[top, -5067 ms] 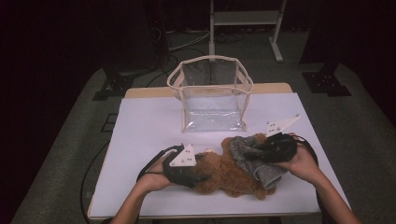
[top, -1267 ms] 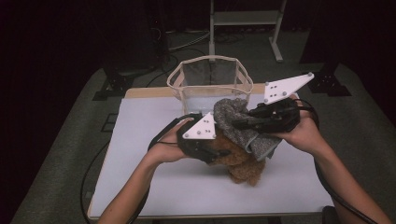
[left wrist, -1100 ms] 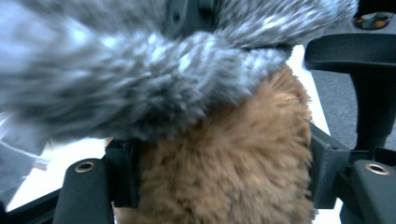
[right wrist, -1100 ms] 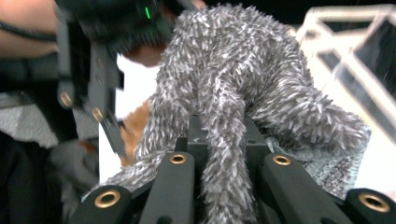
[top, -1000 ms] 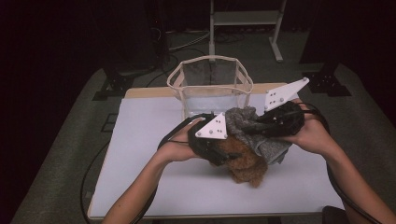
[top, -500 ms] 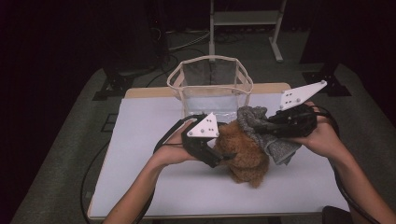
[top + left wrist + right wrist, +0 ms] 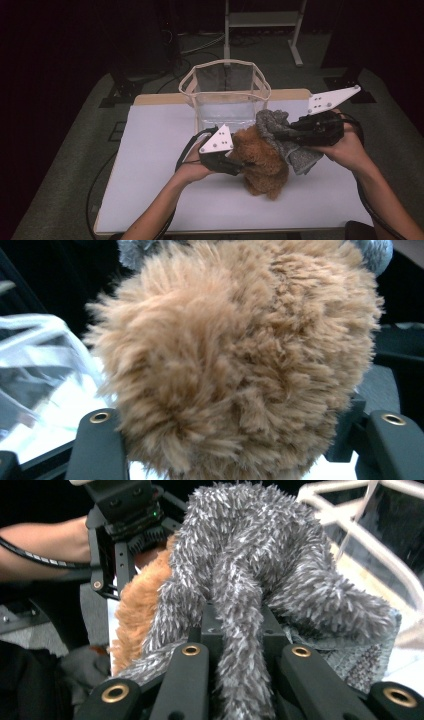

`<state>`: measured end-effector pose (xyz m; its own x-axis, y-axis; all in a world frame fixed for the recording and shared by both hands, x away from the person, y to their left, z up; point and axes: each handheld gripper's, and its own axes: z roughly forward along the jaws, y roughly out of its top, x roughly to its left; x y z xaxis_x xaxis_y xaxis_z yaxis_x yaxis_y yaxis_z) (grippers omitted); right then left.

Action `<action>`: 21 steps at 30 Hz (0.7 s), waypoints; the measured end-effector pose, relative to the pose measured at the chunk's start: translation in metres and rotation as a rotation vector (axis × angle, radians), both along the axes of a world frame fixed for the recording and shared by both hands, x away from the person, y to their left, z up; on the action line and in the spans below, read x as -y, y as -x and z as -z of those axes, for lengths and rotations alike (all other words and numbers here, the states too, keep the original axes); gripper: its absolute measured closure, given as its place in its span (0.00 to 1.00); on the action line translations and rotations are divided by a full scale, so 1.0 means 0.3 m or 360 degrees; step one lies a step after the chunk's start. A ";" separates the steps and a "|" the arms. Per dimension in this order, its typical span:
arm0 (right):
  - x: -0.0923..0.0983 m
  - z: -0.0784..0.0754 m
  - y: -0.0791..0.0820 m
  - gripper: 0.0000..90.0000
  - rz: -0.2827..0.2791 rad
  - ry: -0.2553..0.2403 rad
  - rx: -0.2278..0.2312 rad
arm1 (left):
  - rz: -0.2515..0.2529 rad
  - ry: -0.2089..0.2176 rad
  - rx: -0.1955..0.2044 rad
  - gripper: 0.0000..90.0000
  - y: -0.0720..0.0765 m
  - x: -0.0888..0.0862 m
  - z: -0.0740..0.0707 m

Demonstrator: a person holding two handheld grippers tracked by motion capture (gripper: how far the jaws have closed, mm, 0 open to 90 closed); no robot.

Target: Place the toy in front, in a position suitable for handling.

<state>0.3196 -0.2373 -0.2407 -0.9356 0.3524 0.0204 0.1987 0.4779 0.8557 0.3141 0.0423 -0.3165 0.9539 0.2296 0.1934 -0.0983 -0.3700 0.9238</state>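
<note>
At the centre-left of the high view, the left gripper (image 7: 243, 164) is pressing into the near side of the brown plush toy (image 7: 262, 160), which is sitting on the white table (image 7: 155, 150) just in front of the clear bag (image 7: 225, 97). Its jaws have just been closing, and in the left gripper view they are flanking the toy's fluffy body (image 7: 240, 355) on both sides, seemingly squeezing the pile, though how firm the grip is I cannot tell. Further right, the right gripper (image 7: 280, 134) is clamping a fold of the grey fuzzy cloth (image 7: 285, 135), which is draping over the toy's upper right side; in the right gripper view a strand of the cloth (image 7: 250, 590) is running down between the nearly closed jaws. Both things are looking light, soft and very squashy, so they are likely giving under pressure rather than slipping. The toy is probably best taken around its thick body, deep into the fur, and the cloth by a bunched fold, since a loose edge might be pulling free.
</note>
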 end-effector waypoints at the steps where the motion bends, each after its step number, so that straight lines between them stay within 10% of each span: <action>1: -0.002 -0.010 0.001 0.88 -0.0004 -0.0021 0.0006 | -0.0022 0.0030 0.0035 0.40 0.004 -0.013 -0.021; 12: -0.096 -0.091 -0.009 0.88 -0.0094 -0.0101 0.0069 | -0.0039 0.0002 0.0071 0.41 0.026 -0.139 -0.133; 21: -0.230 -0.136 -0.020 0.88 -0.0291 0.0071 0.0031 | 0.0012 -0.0036 0.0076 0.41 0.043 -0.110 -0.095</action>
<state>0.3255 -0.1683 -0.1999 -0.9842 0.1766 -0.0100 0.0887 0.5421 0.8356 0.3013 0.0752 -0.2881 0.9451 0.2175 0.2440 -0.1450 -0.3900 0.9093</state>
